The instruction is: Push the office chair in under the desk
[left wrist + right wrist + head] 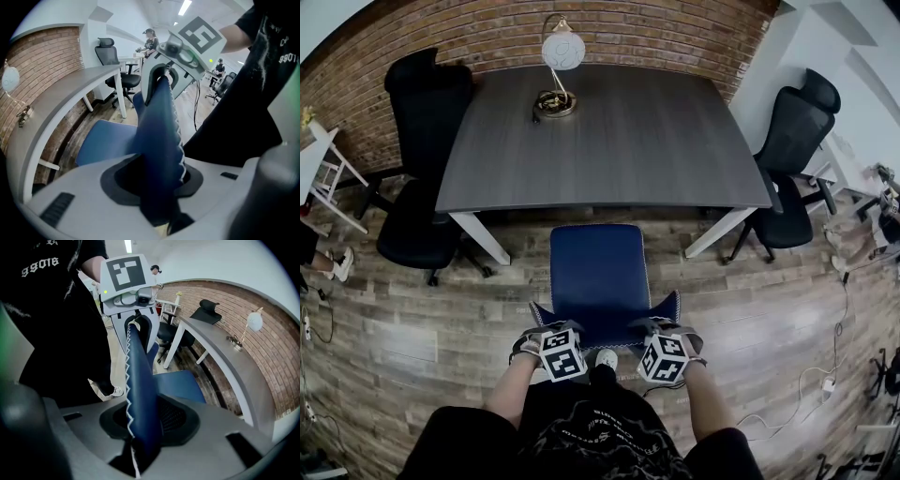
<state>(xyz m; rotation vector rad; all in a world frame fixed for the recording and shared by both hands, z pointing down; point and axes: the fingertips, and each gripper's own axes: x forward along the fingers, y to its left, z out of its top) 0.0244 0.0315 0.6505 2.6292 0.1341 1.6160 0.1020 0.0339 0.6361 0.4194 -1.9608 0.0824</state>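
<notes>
A blue office chair [598, 267] stands in front of the dark grey desk [609, 141], its seat's front edge at the desk's near edge. Its backrest [605, 328] is nearest me. My left gripper [546, 336] is shut on the backrest's top edge near the left corner. The right gripper [667, 333] is shut on it near the right corner. In the left gripper view the blue backrest [157, 140] fills the slot between the jaws of the left gripper [157, 185]. In the right gripper view the stitched backrest edge [140, 394] sits clamped in the right gripper [140, 432].
A black office chair [417, 169] stands at the desk's left end and another [792, 155] at its right end. A globe lamp [561, 56] sits on the desk's far side by the brick wall [487, 33]. Cables [825, 375] lie on the floor at the right.
</notes>
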